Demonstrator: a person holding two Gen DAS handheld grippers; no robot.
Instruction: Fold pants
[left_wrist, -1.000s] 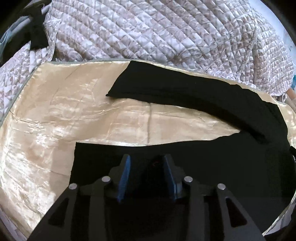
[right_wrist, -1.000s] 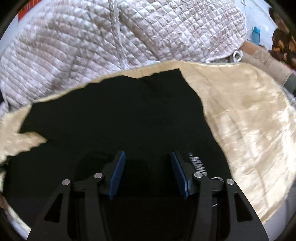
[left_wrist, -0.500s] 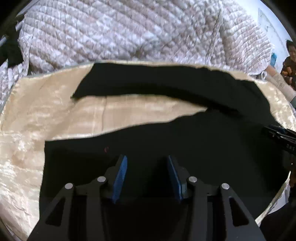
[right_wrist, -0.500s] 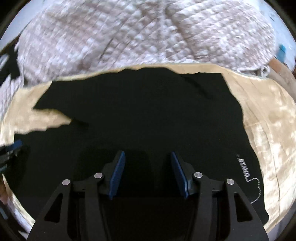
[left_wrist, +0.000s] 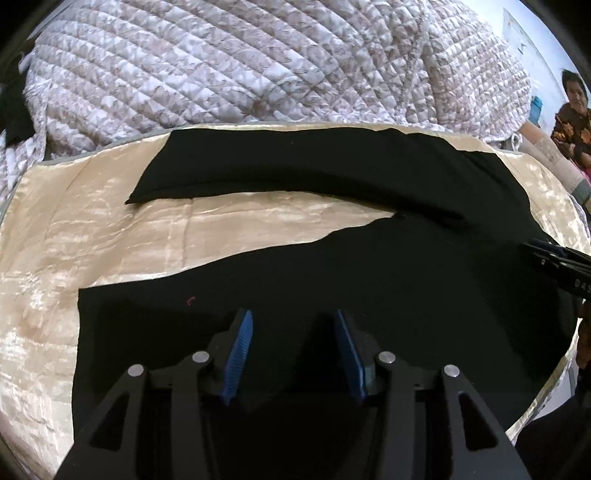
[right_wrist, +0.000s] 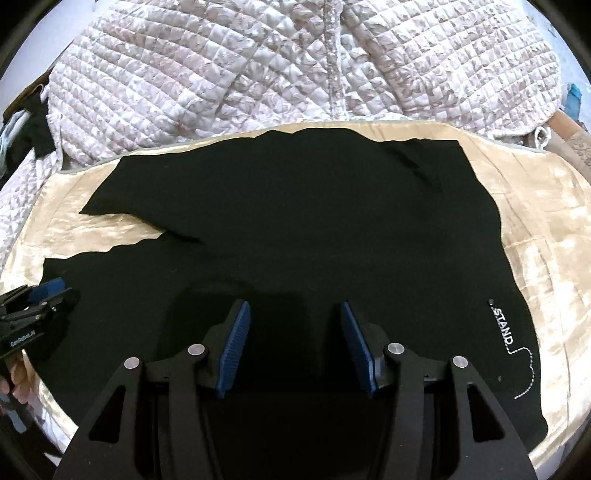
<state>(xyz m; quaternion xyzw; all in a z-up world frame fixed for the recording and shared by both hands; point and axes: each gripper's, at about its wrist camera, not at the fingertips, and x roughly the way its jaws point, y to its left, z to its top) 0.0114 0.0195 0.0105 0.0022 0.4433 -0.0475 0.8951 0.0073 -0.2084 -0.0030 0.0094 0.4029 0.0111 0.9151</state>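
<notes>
Black pants (left_wrist: 388, 280) lie spread flat on a shiny cream cloth (left_wrist: 110, 236), legs apart and pointing left, far leg (left_wrist: 295, 166) and near leg (left_wrist: 184, 306). In the right wrist view the waist part (right_wrist: 314, 206) fills the middle, with white "STAND" lettering (right_wrist: 503, 325) at the right. My left gripper (left_wrist: 291, 332) is open and empty above the near leg. My right gripper (right_wrist: 291, 328) is open and empty above the waist area. Each gripper shows at the edge of the other's view: the right one (left_wrist: 554, 266), the left one (right_wrist: 33, 302).
A quilted pale blanket (left_wrist: 258, 66) is heaped behind the cream cloth. A person (left_wrist: 572, 122) sits at the far right. A cardboard tube (right_wrist: 569, 133) lies at the right edge. The cloth's front edge (right_wrist: 576, 402) drops off close by.
Both grippers have pulled back and up from the pants, so more of them shows. The left view has swung right. Both stay open.
</notes>
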